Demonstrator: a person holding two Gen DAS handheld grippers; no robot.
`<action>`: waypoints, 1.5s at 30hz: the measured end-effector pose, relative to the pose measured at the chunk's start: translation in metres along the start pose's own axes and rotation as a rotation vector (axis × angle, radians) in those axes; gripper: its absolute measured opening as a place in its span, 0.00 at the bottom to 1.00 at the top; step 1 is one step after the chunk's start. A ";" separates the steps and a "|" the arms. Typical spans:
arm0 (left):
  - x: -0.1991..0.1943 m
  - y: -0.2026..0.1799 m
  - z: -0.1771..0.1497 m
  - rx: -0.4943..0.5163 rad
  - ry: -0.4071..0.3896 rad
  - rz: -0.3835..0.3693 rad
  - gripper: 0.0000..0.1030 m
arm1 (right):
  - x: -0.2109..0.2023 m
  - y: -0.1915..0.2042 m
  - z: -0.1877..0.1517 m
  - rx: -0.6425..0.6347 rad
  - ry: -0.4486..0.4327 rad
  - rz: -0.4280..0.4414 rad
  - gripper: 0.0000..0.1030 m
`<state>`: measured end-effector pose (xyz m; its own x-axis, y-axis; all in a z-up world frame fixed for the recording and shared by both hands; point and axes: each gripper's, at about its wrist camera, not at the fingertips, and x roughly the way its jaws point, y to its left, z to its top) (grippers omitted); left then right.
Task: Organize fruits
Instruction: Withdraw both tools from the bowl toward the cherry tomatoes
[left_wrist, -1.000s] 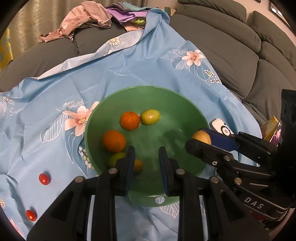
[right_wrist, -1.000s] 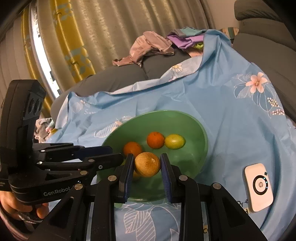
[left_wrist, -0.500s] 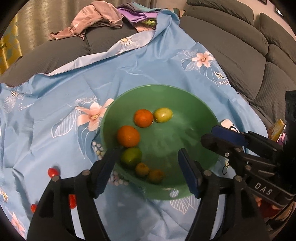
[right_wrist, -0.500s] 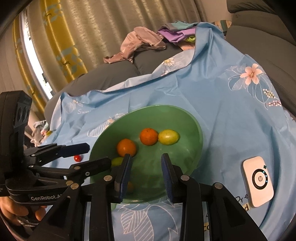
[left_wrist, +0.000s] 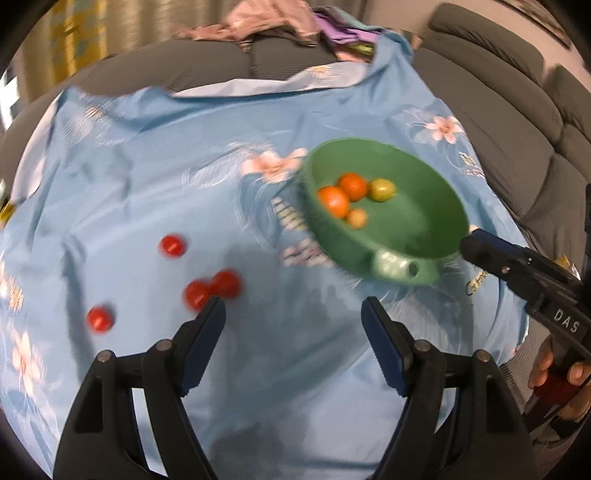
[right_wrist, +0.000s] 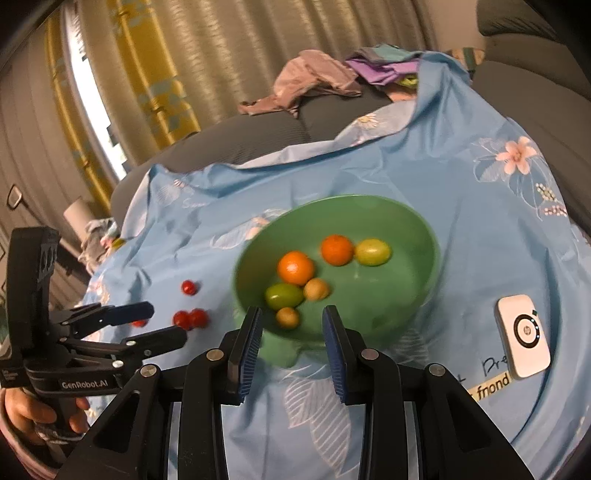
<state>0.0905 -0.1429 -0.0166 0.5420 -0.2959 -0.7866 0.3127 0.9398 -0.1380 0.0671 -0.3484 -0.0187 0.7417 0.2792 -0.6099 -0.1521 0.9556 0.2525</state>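
The green bowl (right_wrist: 369, 201) (left_wrist: 424, 173) holds two oranges (right_wrist: 295, 267), a yellow-green fruit (right_wrist: 372, 252), a green one (right_wrist: 283, 295) and two small tan ones (right_wrist: 316, 289). Several cherry tomatoes (left_wrist: 197, 293) (right_wrist: 189, 287) lie on the blue cloth left of the bowl. My left gripper (left_wrist: 293, 310) (right_wrist: 166, 323) hovers over the cloth just right of the tomatoes, its jaws opening with nothing between them. My right gripper (right_wrist: 291, 317) (left_wrist: 471, 240) stands at the bowl's near rim, its jaws slightly apart and holding nothing.
A white handheld device (right_wrist: 522, 330) lies on the cloth right of the bowl. The flowered blue cloth (left_wrist: 184, 166) covers a grey sofa, with a pile of clothes (right_wrist: 314, 79) at the back. Curtains (right_wrist: 166, 74) hang behind on the left.
The right gripper let go of the tan fruit, which now lies in the bowl. The left gripper opened wide and swung left, from over the bowl to beside the tomatoes.
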 end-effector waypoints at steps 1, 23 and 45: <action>-0.003 0.005 -0.004 -0.013 -0.001 0.011 0.74 | 0.000 0.003 -0.001 -0.007 0.004 0.003 0.33; -0.059 0.095 -0.105 -0.232 -0.014 0.098 0.81 | 0.022 0.069 -0.025 -0.136 0.111 0.086 0.33; -0.030 0.101 -0.085 -0.192 0.005 -0.048 0.81 | 0.098 0.110 -0.027 -0.246 0.250 0.107 0.33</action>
<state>0.0395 -0.0245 -0.0587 0.5261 -0.3408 -0.7791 0.1833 0.9401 -0.2875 0.1056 -0.2130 -0.0709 0.5354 0.3642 -0.7621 -0.3951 0.9054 0.1552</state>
